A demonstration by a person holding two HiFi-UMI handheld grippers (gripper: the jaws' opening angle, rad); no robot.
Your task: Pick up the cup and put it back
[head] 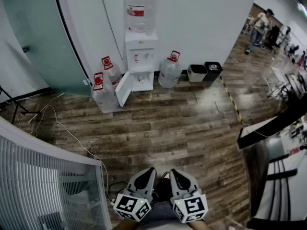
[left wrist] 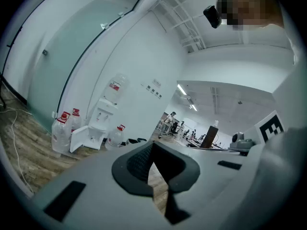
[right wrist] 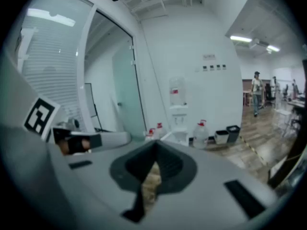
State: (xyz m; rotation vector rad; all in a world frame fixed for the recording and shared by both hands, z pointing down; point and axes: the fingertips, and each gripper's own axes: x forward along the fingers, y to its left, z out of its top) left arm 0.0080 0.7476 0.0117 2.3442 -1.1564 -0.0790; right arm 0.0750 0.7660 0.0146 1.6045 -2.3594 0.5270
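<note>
Wood-look planks cover the floor (head: pixel 168 123) in front of the white water dispenser (head: pixel 140 56). The dispenser stands against the white wall (head: pixel 201 18) with a large clear bottle (head: pixel 139 6) upended on top. Its lower door (head: pixel 123 87) hangs open to the left.

A red-capped jug (head: pixel 103 95) stands on the floor just left of the dispenser, with a second jug (head: pixel 112 71) close behind it. A third jug (head: pixel 170 71) stands just right of the dispenser. Further right along the same wall, a pale bin (head: pixel 196 73) and a black bin (head: pixel 213 70) sit side by side. A yellow-and-black strip (head: pixel 232 102) runs across the floor from beside the black bin.

Left of the dispenser is a frosted glass panel (head: pixel 33 32), and a white cable (head: pixel 67 131) trails over the planks on that side. Far to the dispenser's right, a person (head: pixel 259 25) stands in the open office.

Both claws are held low and close together, well short of the dispenser and pointing toward it. The left claw (head: pixel 150 170) has its jaws closed tip to tip with nothing between them. The right claw (head: pixel 173 171) is closed the same way and holds nothing. The cup appears in none of the three views, so its place cannot be told.
</note>
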